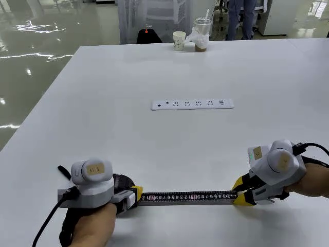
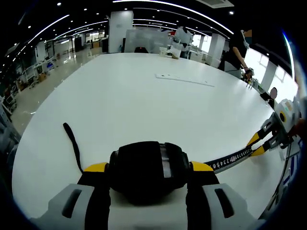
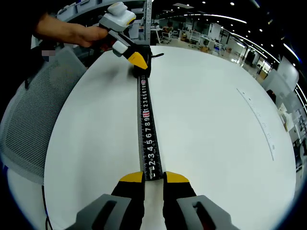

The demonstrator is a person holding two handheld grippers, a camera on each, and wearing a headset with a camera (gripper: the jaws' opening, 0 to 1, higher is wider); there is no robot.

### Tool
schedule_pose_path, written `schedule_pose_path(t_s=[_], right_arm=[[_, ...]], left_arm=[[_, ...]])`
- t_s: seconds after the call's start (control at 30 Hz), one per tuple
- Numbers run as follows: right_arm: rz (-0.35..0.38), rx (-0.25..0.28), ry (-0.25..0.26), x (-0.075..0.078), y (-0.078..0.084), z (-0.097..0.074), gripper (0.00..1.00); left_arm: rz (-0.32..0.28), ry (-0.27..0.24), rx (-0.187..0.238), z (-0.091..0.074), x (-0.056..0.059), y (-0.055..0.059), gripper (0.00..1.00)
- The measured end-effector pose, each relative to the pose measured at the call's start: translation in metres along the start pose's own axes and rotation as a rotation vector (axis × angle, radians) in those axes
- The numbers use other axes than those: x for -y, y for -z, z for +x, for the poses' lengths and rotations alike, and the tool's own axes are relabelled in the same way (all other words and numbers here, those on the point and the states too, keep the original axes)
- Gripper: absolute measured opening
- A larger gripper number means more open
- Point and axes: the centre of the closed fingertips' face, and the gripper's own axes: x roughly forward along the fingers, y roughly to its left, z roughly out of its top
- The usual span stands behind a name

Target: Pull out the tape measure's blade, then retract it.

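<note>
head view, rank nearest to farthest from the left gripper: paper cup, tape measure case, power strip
1. tape measure case, clamped by the left gripper, near edge, blade running right
2. power strip, mid-table, ahead and right
3. paper cup, at the far edge

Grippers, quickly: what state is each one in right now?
Left gripper: shut on the tape measure case.
Right gripper: shut on the end of the blade.

Head view: looks forward and down over the white table [image 1: 154,67] from above. Gripper views: sit low, close to the tabletop, face each other along the extended tape blade [image 3: 147,129], shared with head view.
</note>
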Motion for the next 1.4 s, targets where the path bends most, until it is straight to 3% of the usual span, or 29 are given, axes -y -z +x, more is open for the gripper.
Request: schedule_pose_path(t_s=[1.4], right_arm=[[0.008,0.004,-0.01,-0.0022,-0.0023,0.0011,0.1]], left_arm=[[-0.013,0.02,-0.001,0.0012,-0.0009,-0.0007,0.58]])
